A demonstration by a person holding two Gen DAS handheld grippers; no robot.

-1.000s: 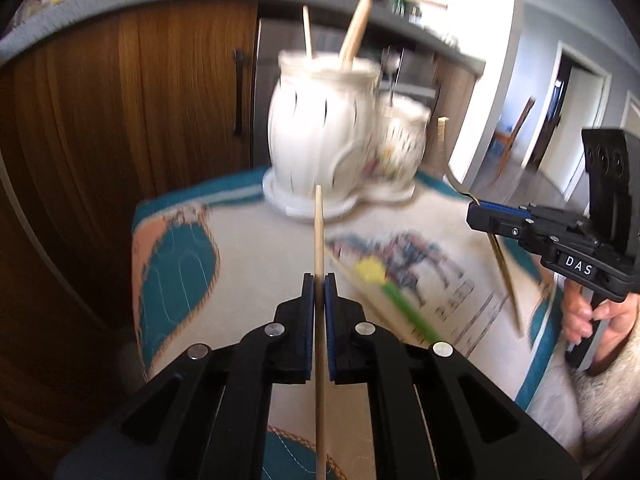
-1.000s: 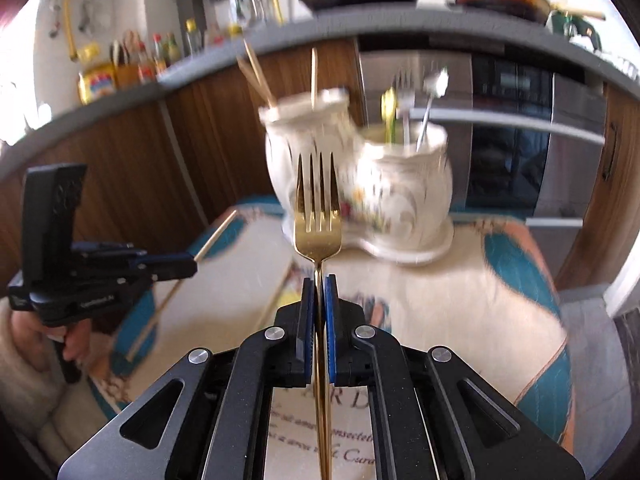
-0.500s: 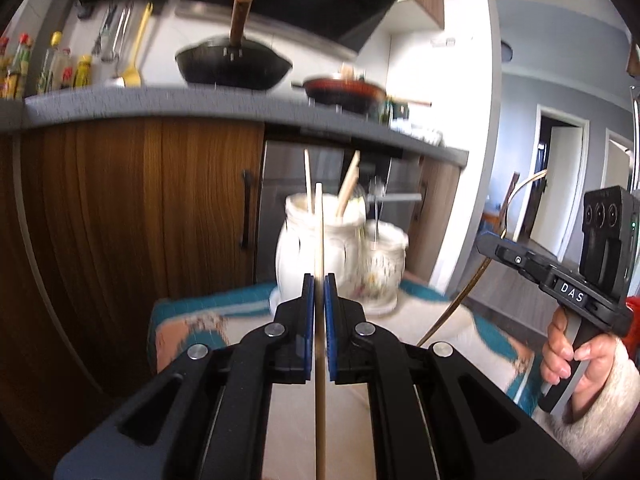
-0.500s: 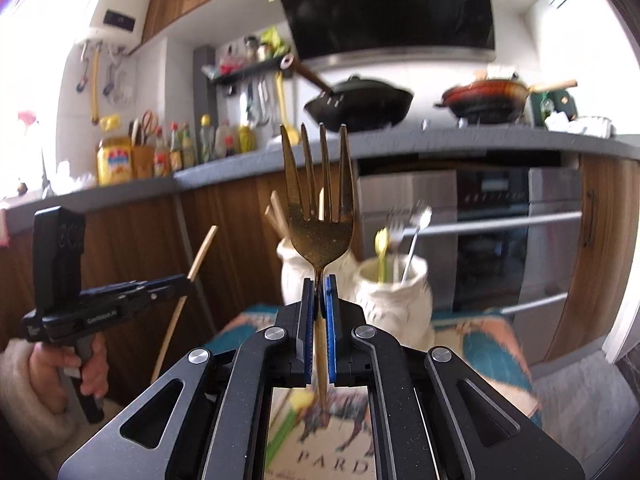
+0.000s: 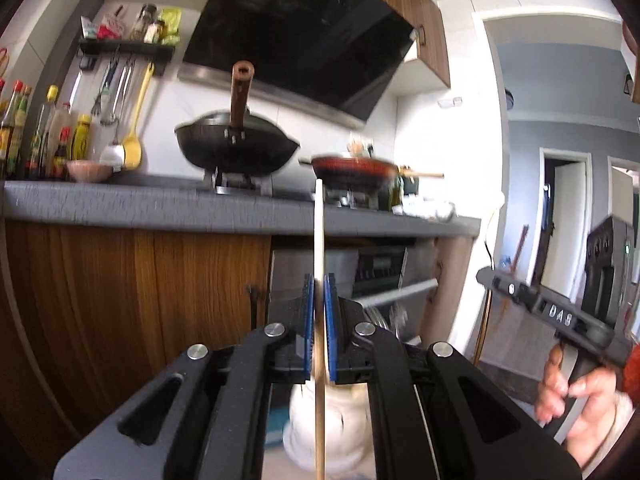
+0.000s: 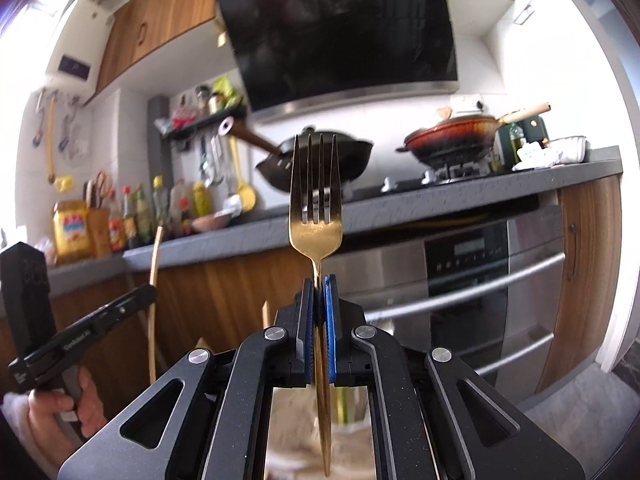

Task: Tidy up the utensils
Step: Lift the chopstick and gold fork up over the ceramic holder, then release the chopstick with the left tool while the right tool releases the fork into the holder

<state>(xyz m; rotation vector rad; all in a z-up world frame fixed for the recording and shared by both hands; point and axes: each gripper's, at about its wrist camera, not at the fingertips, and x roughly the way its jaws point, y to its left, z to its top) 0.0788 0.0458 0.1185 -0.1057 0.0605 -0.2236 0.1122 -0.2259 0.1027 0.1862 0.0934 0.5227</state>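
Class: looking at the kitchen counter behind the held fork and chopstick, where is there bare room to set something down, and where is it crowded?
Bare grey counter shows between the black wok and the red pan, along the front edge. Crowded: the bottles at the left end, and the containers right of the red pan.

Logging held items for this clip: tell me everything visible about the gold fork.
The gold fork looks like metal with a matte, brushed gold finish. It has four long straight tines, a rounded shoulder and a slim neck that widens into a flat handle. It stands upright, tines up, seen against the kitchen counter. The right tongs are shut on its neck, blue pads pressed to both sides; the handle runs down between the tong arms. Nothing else touches it.
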